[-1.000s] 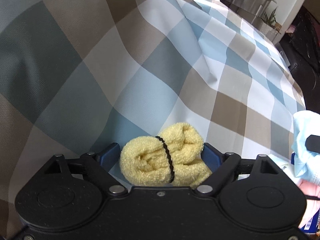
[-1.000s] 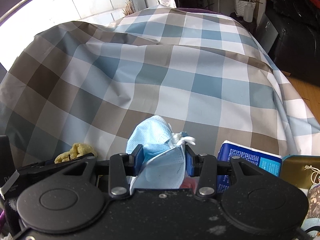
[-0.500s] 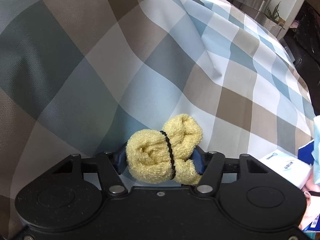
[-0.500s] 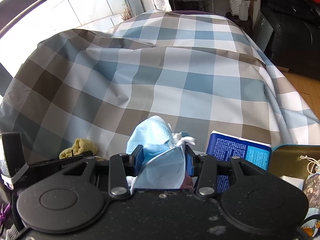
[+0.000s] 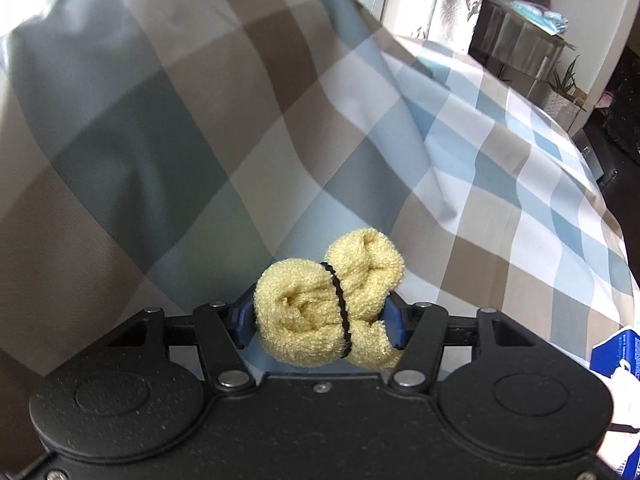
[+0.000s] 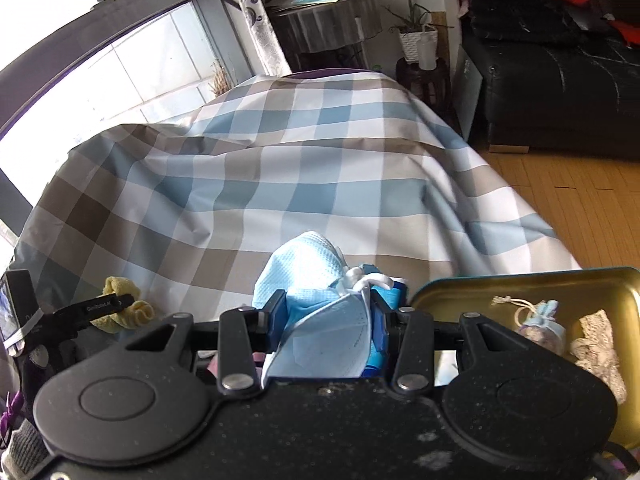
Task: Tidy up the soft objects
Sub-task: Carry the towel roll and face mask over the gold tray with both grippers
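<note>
Lifted clear of the checked cloth point(image 5: 460, 168) since a second ago, the yellow towel roll point(image 5: 328, 312), bound by a thin black band, now sits pinched between the blue pads of the left gripper point(image 5: 322, 320), whose jaws have just been closing on it. Across the same second the right gripper point(image 6: 330, 322) has swung to the right, bringing a gold tin point(image 6: 520, 284) into its near right corner; it keeps its jaws pressed on a crumpled pale blue face mask point(image 6: 308, 280).

Only the right wrist view shows that tin, with a small drawstring pouch point(image 6: 540, 320) and a piece of cream lace point(image 6: 596, 344) lying in it, together with the wooden floor, a dark sofa and a window on the far side. It also catches the left gripper from the side at near left, yellow towelling bulging round one finger.

Only the left wrist view shows the corner of a blue packet point(image 5: 618, 350) at its near right edge, and the band's full wrap round the roll.
</note>
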